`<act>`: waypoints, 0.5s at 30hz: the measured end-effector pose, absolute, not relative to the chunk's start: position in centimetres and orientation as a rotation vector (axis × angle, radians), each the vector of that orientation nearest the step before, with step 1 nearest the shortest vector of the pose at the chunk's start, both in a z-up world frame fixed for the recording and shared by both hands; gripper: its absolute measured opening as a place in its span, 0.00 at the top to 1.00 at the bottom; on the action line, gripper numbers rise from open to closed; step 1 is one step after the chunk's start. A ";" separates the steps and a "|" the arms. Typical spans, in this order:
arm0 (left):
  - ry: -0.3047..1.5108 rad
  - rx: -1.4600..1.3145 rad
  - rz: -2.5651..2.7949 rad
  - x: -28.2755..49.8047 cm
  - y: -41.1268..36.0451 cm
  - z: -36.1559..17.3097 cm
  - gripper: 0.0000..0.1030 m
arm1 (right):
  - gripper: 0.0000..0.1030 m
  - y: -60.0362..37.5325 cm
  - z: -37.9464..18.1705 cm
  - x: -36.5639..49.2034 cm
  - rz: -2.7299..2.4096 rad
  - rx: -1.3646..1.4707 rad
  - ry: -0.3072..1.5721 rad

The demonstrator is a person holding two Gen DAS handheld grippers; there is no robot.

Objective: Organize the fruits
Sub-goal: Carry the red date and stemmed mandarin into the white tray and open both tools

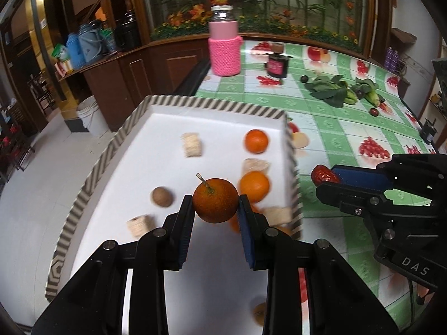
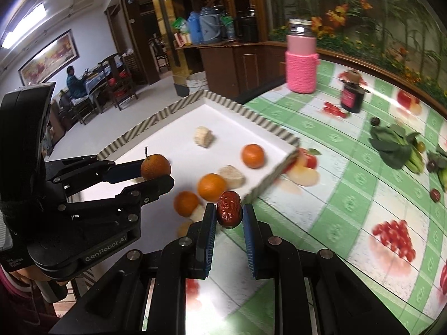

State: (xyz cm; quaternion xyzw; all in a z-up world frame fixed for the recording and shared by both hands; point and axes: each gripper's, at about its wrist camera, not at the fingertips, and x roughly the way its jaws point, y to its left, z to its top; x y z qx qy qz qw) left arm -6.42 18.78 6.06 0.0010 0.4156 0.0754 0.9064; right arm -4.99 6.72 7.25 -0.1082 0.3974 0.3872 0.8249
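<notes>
Writing first: right gripper point(image 2: 229, 217) body reads "DAS", left gripper point(image 1: 215, 205) reads "GenRobot.AI". Left jaws are clamped on a stemmed orange point(image 1: 215, 200), held above the white tray point(image 1: 111, 150) with the striped rim. Right jaws pinch a red date point(image 2: 229, 209) just off the tray's edge, over the fruit-print bench point(image 2: 349, 195). Pink-sleeved jar point(image 1: 225, 47) stands at the back; its dark neighbour's label is too blurry to read.

Floor point(image 2: 156, 95): pale, plain. Dark wooden cabinets point(image 1: 134, 67) line the far side, carrying blue flasks point(image 2: 195, 28). A flower mural point(image 1: 279, 2) spans the wall behind. A framed painting point(image 2: 49, 55) hangs left; a ceiling light point(image 2: 25, 25) is lit.
</notes>
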 end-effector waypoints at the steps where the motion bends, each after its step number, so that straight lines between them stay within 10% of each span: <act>1: 0.859 -0.001 0.160 -6.6 19.1 6.0 0.72 | 0.81 7.2 7.2 -5.2 0.831 -0.237 0.845; 15: 0.894 -0.054 0.207 -8.1 23.0 4.3 0.72 | 0.81 13.4 5.9 -5.3 0.914 -0.302 0.885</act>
